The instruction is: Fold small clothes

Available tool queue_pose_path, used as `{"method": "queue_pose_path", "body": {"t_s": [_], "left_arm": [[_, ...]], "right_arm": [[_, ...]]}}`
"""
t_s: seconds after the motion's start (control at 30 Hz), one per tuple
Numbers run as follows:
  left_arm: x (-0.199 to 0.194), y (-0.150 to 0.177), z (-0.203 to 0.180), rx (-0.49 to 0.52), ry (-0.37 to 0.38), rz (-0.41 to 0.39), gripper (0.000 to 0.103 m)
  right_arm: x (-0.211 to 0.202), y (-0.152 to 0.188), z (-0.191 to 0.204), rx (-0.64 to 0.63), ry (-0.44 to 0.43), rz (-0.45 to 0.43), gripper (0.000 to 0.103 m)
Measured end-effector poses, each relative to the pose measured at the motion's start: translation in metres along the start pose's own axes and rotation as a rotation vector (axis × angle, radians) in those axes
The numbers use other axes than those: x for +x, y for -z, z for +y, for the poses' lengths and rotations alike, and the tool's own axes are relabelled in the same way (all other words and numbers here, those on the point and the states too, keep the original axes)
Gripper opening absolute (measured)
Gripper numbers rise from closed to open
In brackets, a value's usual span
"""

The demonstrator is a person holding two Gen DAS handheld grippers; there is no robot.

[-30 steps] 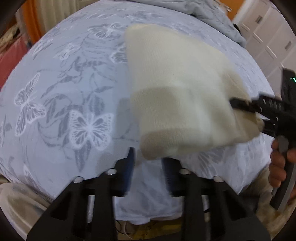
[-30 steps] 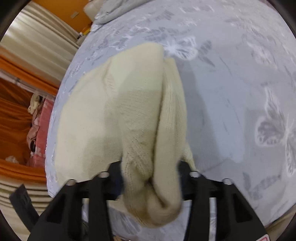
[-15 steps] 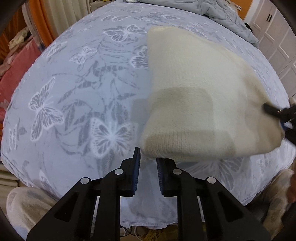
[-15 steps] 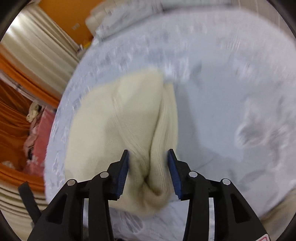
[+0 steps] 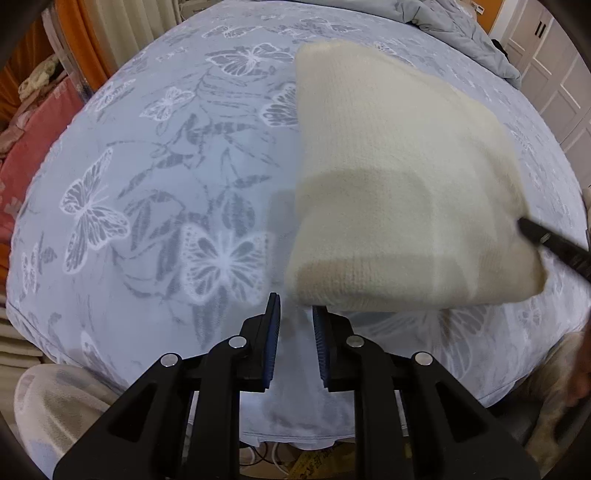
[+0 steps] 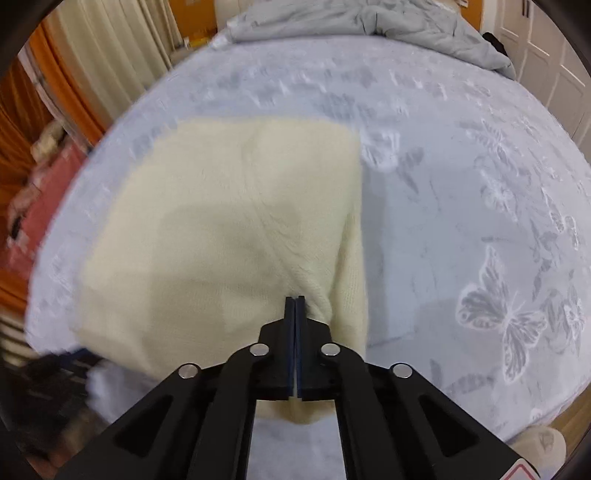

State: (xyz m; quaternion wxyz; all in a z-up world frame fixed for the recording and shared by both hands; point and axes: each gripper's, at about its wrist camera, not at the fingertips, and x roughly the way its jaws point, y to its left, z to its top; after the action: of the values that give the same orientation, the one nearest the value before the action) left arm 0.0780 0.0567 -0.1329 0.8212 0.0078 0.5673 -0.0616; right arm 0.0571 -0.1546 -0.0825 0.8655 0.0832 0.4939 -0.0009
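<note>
The right gripper (image 6: 294, 300) had just snapped closed, its jaws pressed together with nothing between them, above the near edge of a folded cream knit garment (image 6: 229, 229) lying on the butterfly-patterned bedspread (image 6: 461, 206); a grey duvet (image 6: 369, 18) lay far behind.

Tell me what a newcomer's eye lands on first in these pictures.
First, the folded cream knit garment, a pale block lying on the grey-blue butterfly-print bedspread that fills both views. Next, the right tool, its jaws having just closed with nothing visibly between them, poised over the garment's near edge. The left tool hovers just short of the garment's near corner, jaws slightly apart and empty.
</note>
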Motion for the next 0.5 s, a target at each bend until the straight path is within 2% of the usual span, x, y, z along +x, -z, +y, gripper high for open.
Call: {"method": "queue_pose_path", "body": {"t_s": [0.1,0.13,0.17,0.23,0.37,0.5], "left_arm": [[-0.002,0.001,0.000,-0.010,-0.004,0.001,0.018],[-0.002,0.001,0.001,-0.010,-0.006,0.001,0.018],[-0.002,0.001,0.001,-0.011,-0.009,0.002,0.018],[-0.004,0.002,0.000,-0.010,-0.015,0.002,0.018],[-0.013,0.004,-0.001,-0.002,-0.033,-0.011,0.018],[-0.024,0.006,0.000,-0.002,-0.036,-0.031,0.018]], "right_arm": [[-0.001,0.005,0.009,-0.041,0.012,0.018,0.000],[0.018,0.011,0.007,-0.061,0.066,0.079,0.000],[0.037,0.017,0.002,-0.062,0.079,0.122,0.000],[0.044,0.017,-0.003,-0.041,0.062,0.112,0.000],[0.017,0.009,0.003,0.001,0.035,0.081,0.000],[-0.013,0.017,-0.005,0.056,0.007,0.036,0.003]]}}
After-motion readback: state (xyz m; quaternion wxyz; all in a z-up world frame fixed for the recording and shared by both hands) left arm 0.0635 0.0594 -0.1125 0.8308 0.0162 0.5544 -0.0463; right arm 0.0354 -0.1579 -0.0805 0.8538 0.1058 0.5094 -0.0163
